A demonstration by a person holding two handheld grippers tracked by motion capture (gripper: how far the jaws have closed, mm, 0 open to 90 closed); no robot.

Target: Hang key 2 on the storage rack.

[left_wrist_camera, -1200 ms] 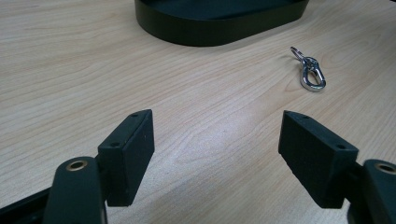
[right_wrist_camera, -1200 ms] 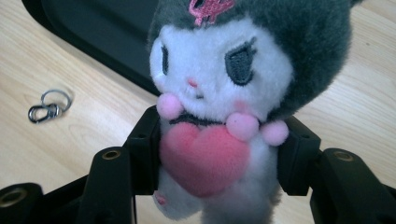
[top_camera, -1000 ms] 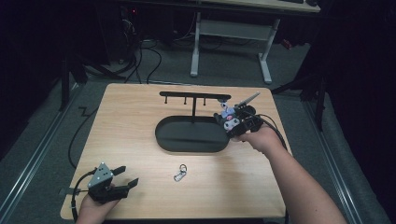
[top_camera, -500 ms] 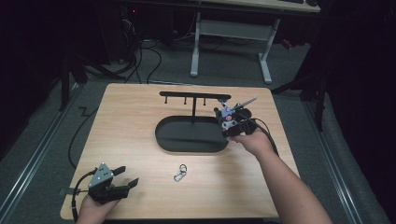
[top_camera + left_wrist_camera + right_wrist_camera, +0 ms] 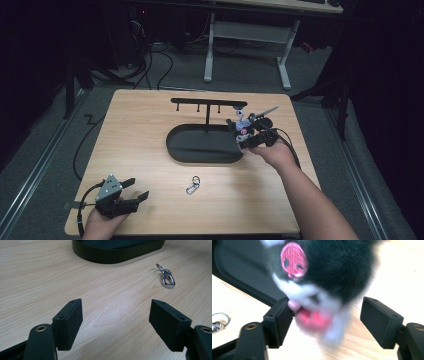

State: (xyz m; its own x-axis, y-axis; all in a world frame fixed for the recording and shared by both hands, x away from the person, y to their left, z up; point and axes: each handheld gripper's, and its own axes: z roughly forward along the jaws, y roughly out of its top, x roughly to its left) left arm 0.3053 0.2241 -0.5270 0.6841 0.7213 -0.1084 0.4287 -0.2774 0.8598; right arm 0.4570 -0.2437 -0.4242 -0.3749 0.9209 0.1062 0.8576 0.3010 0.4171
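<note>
Left claw [image 5: 134, 189] rested open at the counter's [image 5: 150, 125] near left corner, silver clasp [image 5: 192, 185] lay apart mid-counter, right claw [image 5: 245, 134] (jaws just opening) gaped around plush toy [image 5: 243, 126] beside black stand [image 5: 202, 145].

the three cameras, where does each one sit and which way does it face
High view: above the person's side, looking forward and down on the light wooden table; both forearms and hand-held grippers enter from below.
Left gripper view: rides the left hand-held gripper, looking low across the table between its black jaws.
Right gripper view: rides the right hand-held gripper, facing a blurred black-and-white plush toy.
Shared: the black oval tray and silver metal clip show in all three.
</note>
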